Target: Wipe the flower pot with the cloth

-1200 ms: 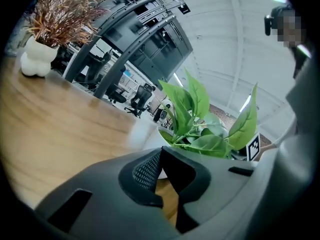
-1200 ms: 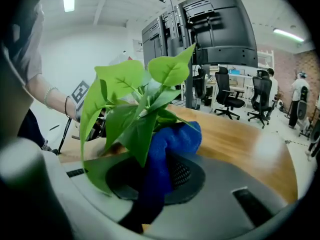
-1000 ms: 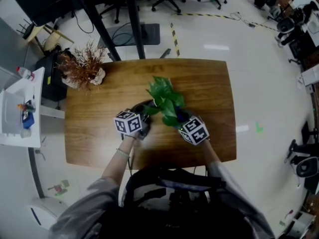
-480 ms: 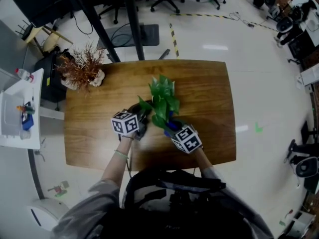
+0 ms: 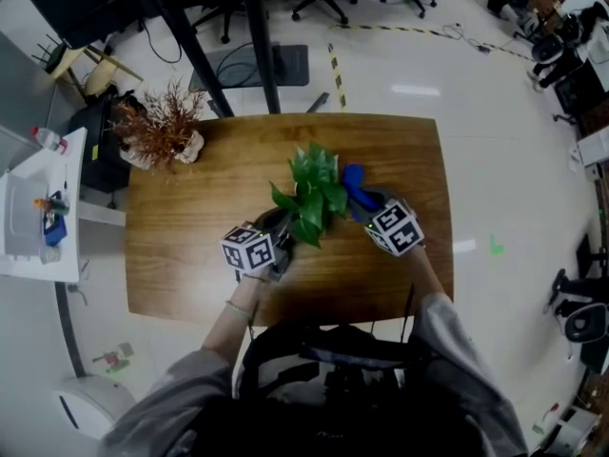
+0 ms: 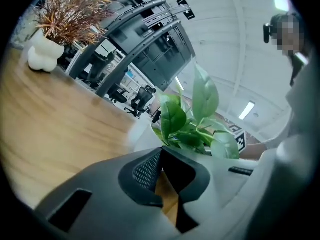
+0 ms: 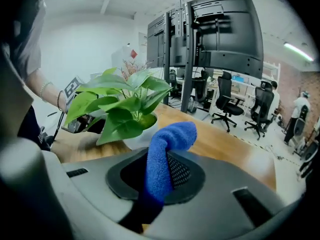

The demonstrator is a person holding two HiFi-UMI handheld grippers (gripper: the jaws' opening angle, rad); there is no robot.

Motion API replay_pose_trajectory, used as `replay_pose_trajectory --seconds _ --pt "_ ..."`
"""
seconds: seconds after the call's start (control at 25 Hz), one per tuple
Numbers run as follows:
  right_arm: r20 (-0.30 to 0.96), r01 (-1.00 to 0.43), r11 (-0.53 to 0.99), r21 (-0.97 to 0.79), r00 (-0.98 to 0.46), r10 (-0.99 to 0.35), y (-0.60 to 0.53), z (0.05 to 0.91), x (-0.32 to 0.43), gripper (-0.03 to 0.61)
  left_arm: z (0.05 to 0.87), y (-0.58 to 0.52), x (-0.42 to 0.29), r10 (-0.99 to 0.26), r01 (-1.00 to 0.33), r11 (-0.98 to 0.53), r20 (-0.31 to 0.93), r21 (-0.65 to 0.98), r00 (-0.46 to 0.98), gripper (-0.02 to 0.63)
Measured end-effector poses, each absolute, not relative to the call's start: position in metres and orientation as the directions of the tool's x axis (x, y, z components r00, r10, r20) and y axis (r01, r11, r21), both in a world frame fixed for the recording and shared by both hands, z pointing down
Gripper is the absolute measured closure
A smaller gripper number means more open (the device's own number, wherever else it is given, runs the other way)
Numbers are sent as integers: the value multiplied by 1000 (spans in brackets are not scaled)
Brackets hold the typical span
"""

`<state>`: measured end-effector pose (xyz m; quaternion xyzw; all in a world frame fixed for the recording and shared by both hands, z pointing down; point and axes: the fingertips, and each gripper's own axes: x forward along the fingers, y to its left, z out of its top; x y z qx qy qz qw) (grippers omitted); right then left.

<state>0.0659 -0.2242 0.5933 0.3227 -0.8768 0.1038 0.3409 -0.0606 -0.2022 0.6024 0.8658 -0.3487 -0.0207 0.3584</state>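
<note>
The flower pot [image 7: 138, 140] stands near the middle of the wooden counter [image 5: 190, 246]. It is a small white pot, and from above it is mostly hidden under its own broad green leaves [image 5: 309, 196]. It sits between the two tools. The left tool [image 6: 162, 159] is at the pot's near-left side, low over the counter and pointing in toward it. The left gripper view shows the jaws drawn together at the tips with nothing between them, only a sliver of bare wood visible through the narrow slit lower down. The pale, blurred pot lies just beyond those tips, and whether they touch it cannot be told. The right tool [image 7: 157, 174] is on the pot's right side and slightly farther back on the counter, and it is clamped on the blue cloth [image 7: 167, 149]. The cloth stands up out of the jaws as a folded roll, and its free end curls over toward the plant. In the head view the cloth lies just beside the rightmost leaves and off to the side of the pot. In the right gripper view the pot sits a little past the cloth's tip and to its left, with the leaves spreading above it. At the far left corner of the counter, well apart from all this, stands a dried reddish-brown plant [image 5: 162, 122] in a lumpy white vase [image 6: 42, 54].
</note>
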Motion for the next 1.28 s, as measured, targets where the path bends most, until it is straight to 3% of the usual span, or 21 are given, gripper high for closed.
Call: replay_pose_trajectory --seconds 0.2,1.0,1.28 --pt "665 -552 834 13 -618 -419 -225 594 40 517 603 -208 -59 -605 -589 -513 223 624 764 609" --pt "609 -567 812 -140 -696 -381 -150 599 -40 515 609 -270 -104 -652 -592 -464 198 659 732 609" --pt "641 -635 764 -115 -635 -431 -151 610 9 517 596 -250 -114 -714 -684 -466 218 561 665 608"
